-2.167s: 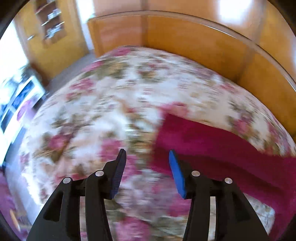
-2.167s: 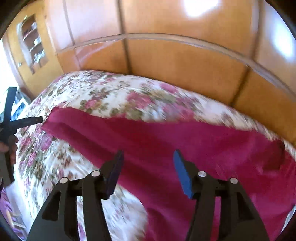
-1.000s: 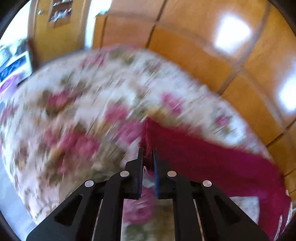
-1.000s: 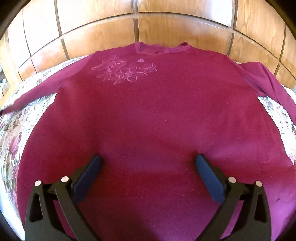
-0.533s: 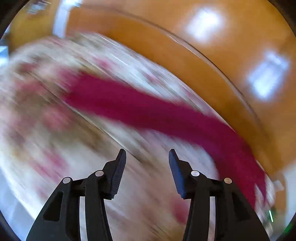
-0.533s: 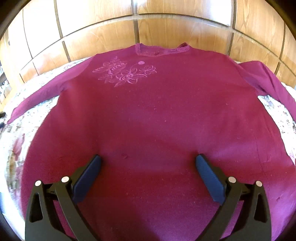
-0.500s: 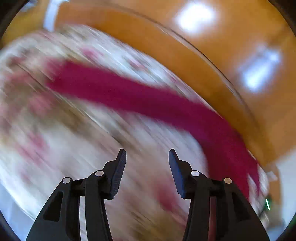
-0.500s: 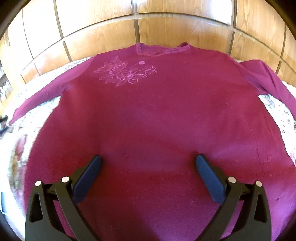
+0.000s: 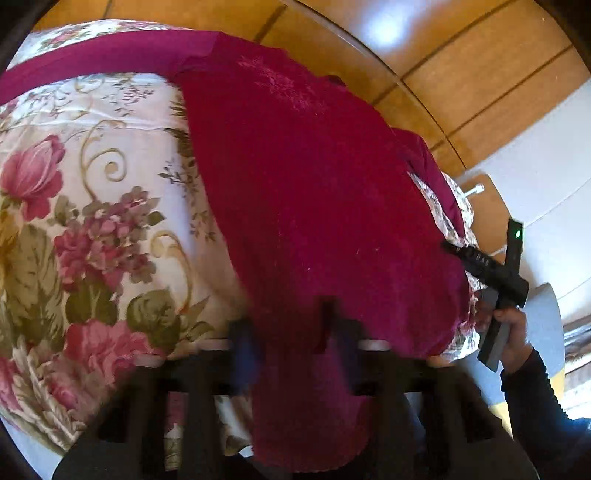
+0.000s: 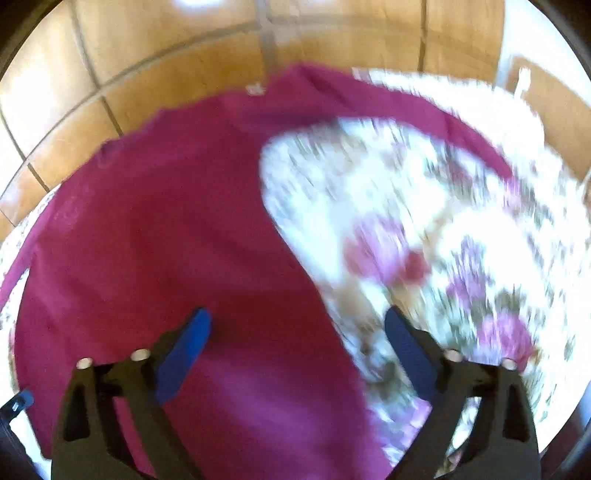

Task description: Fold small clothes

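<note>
No legible text, labels or numbers anywhere; faint marks on the right gripper (image 9: 484, 264), perhaps lettering, too blurred to read

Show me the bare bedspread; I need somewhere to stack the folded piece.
Free: the floral bedspread between the sweater body and its outstretched sleeve, and the patch on the sweater's other side under its far sleeve, ahead of the right claw. Crowded: the middle, under the sweater, whose hem drapes over the near edge at the left claw.

Bright daylight; glare patches on wood panels (image 9: 388, 29); right view motion-blurred; fisheye bending, dark corners.
</note>
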`<state>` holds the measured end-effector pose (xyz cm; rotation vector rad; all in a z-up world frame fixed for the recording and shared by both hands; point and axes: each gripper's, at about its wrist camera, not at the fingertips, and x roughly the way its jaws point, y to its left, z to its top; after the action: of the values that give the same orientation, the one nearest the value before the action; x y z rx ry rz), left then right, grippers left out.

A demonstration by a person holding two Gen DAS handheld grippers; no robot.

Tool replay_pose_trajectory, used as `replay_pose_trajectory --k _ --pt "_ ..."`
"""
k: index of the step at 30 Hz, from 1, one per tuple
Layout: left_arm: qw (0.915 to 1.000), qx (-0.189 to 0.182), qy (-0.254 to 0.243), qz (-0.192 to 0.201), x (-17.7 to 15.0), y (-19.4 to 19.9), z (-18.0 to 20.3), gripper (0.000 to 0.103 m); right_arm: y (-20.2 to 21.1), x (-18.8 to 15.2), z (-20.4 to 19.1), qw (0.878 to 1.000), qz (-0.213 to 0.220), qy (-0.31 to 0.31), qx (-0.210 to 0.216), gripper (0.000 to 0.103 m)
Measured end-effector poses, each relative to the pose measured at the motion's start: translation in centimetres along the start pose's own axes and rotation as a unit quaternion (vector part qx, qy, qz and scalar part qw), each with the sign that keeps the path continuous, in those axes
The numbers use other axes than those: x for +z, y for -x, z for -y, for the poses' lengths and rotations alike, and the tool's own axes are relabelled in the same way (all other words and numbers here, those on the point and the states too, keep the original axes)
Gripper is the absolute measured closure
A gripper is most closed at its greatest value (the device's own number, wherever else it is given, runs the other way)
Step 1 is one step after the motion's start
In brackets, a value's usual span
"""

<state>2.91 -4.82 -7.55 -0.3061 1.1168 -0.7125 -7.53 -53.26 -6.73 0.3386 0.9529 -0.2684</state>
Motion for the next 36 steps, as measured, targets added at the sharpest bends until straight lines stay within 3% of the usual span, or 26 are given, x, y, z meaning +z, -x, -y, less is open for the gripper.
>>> replay_pose_trajectory --k 2,3,4,5,7,12,17,18,20,21,24,28,29,31,33,36 --pt "0.9999 0.002 -0.015 0.0 0.2 0.0 0.4 0.091 -0.1 -1.1 0.3 0.999 -0.022 0.013 0.025 0.056" --pt "0.9998 0.001 -0.022 0.0 -0.1 0.1 0.7 0.092 0.4 -1.6 0.0 0.999 -0.02 0.027 0.032 0.067" --pt "0.9996 -0.002 -0.029 0.0 0.1 0.7 0.6 0.093 0.8 -1.9 -0.3 0.998 -0.023 0.038 0.043 0.09" --pt "0.9994 -0.002 -0.034 0.0 0.4 0.8 0.8 0.093 1.1 -2.0 -0.6 0.997 -0.027 0.041 0.051 0.096" --pt "0.9991 0.001 -0.042 0.002 0.5 1.7 0.9 0.093 2.2 -2.5 -1.3 0.997 -0.027 0.057 0.051 0.097" --pt "0.9986 0.027 -0.045 0.002 0.3 4.7 -0.6 0.093 5.6 -4.3 -2.5 0.99 -0.029 0.082 0.11 0.097" --pt "0.9984 0.048 -0.016 -0.026 -0.3 3.2 -1.8 0.09 4.0 -6.8 -2.6 0.988 -0.068 0.086 0.106 0.094" --pt "0.9982 0.054 -0.009 -0.023 -0.2 3.2 -2.0 0.084 4.0 -6.9 -2.2 0.988 -0.071 0.078 0.115 0.091" --pt "0.9984 0.057 0.001 -0.007 0.3 4.0 -2.2 0.079 4.5 -6.5 -1.2 0.99 -0.061 0.052 0.119 0.065" --pt "0.998 0.063 0.005 0.007 0.7 4.6 -2.4 0.079 4.8 -5.8 -0.4 0.992 -0.044 0.041 0.114 0.064" --pt "0.9937 0.099 0.007 0.051 2.0 6.6 -2.5 0.079 5.5 -3.3 2.9 0.998 0.015 0.0 0.053 0.064" --pt "0.987 0.131 -0.005 0.093 3.8 7.9 -1.5 0.079 4.3 1.1 7.9 0.993 0.068 -0.039 -0.088 0.062" --pt "0.9857 0.138 -0.013 0.096 4.1 7.6 -0.9 0.079 3.4 2.6 9.5 0.989 0.074 -0.046 -0.121 0.052" --pt "0.9868 0.135 -0.022 0.086 4.7 6.4 0.1 0.079 1.9 4.9 11.3 0.981 0.082 -0.036 -0.173 0.042" --pt "0.9879 0.133 -0.032 0.072 4.6 5.3 0.8 0.079 -0.2 7.2 12.7 0.97 0.076 -0.007 -0.23 0.042" --pt "0.9897 0.127 -0.046 0.048 4.6 2.6 2.5 0.079 -3.1 9.9 14.0 0.961 0.053 0.033 -0.269 0.042"
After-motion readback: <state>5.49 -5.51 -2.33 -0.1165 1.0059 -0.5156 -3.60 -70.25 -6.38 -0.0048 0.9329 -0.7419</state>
